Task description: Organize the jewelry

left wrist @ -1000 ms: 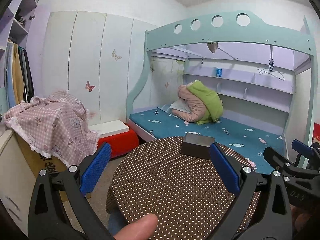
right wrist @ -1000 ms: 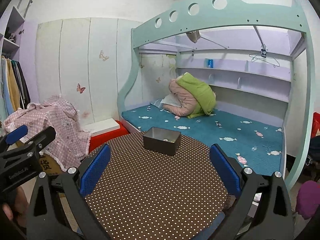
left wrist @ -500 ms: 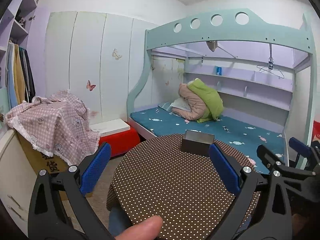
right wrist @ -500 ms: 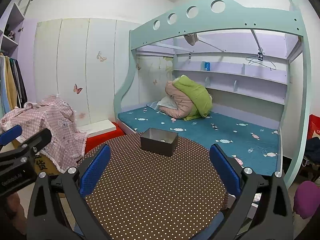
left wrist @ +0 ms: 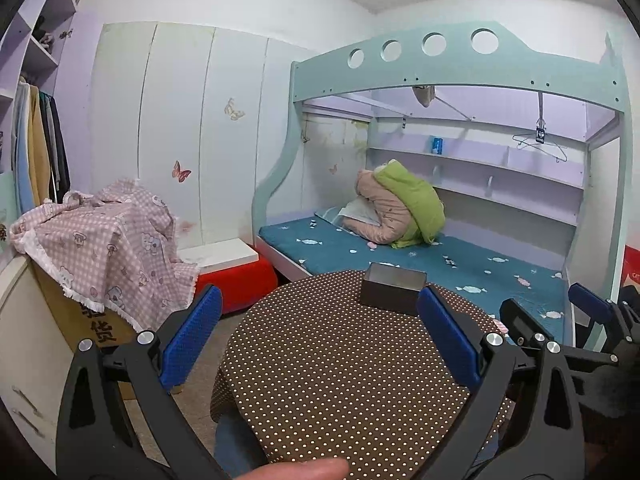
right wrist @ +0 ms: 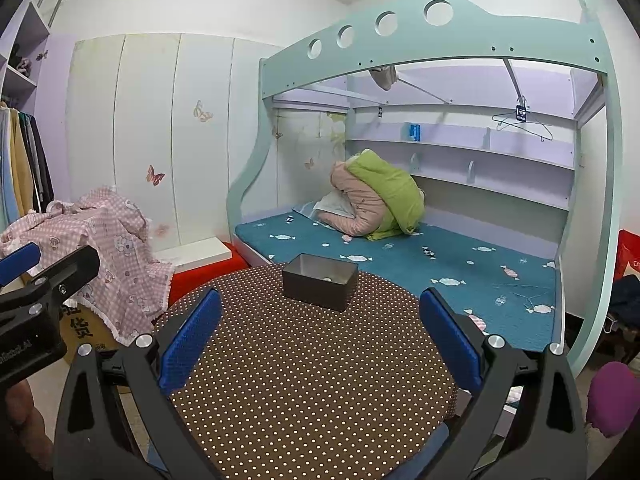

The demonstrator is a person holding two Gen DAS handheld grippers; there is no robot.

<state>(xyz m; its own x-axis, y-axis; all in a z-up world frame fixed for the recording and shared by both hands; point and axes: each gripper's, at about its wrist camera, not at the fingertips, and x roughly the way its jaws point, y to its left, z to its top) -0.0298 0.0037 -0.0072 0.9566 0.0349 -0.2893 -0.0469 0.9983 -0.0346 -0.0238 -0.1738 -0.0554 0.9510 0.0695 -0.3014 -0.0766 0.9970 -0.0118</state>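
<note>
A dark grey open box [right wrist: 320, 286] stands at the far side of a round table with a brown dotted cloth [right wrist: 312, 380]. A small pale item lies inside it on the bottom. In the left wrist view the same box [left wrist: 393, 289] shows only its outer wall. My left gripper [left wrist: 320, 336] is open, held above the table's near edge, with nothing between its blue pads. My right gripper [right wrist: 320, 334] is open too, over the near half of the table and short of the box. Each gripper shows at the edge of the other's view.
A bunk bed [right wrist: 400, 252] with a teal mattress and a bundled quilt stands behind the table. A pink checked cloth [left wrist: 100, 240] covers a cardboard box at the left, beside a red stool [left wrist: 236, 276]. A fingertip [left wrist: 304, 468] shows at the bottom of the left wrist view.
Both grippers have drawn back and risen slightly, so the table and box look a bit smaller and lower. Both stay open with nothing held.
</note>
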